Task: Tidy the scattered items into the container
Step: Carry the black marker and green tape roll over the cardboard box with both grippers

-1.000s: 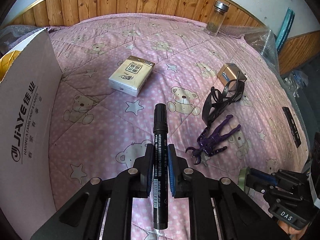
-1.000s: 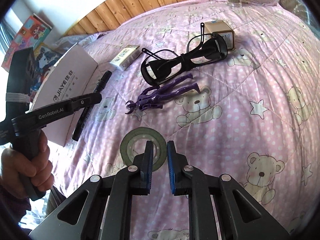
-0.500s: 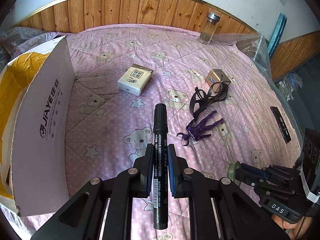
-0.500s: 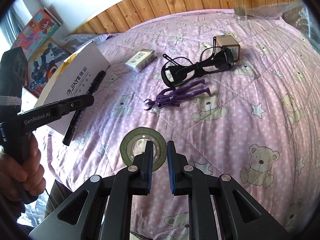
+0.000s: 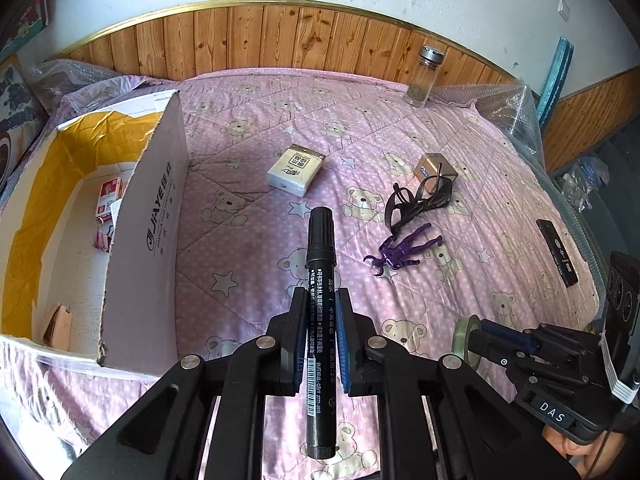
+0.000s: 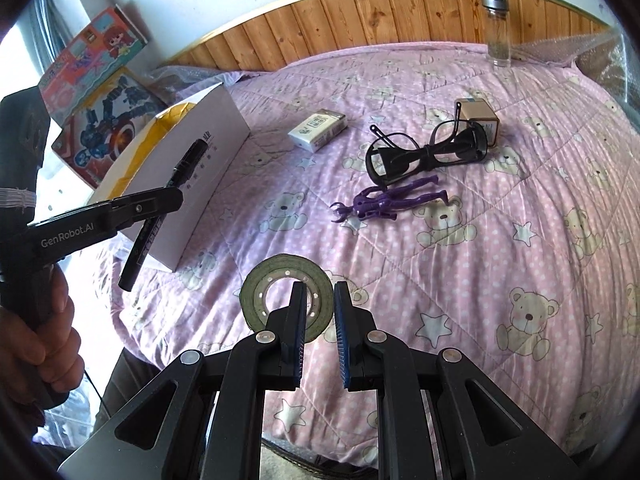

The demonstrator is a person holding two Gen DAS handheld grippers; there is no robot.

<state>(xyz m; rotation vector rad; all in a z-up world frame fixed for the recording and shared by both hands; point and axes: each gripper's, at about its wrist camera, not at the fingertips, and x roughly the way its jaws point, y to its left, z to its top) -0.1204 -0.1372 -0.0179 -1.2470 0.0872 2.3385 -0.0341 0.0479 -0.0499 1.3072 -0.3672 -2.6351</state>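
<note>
A home bedroom: a bed under a pink teddy-bear quilt (image 5: 248,264) fills the view, wooden wainscot panelling (image 5: 280,36) at 12 o'clock, boxed children's toys (image 6: 100,92) at 10 o'clock.

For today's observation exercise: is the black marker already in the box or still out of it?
Out. The left gripper is shut on the black marker, held above the quilt beside the box.

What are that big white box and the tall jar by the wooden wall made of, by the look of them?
The box looks like corrugated cardboard: white printed outer face, yellow inside, and a rough, fluted cut edge along its near corner. The jar seems to be clear glass, though clear plastic is possible; the wood panelling shows through it. Its cap looks like brushed silver metal.
</note>
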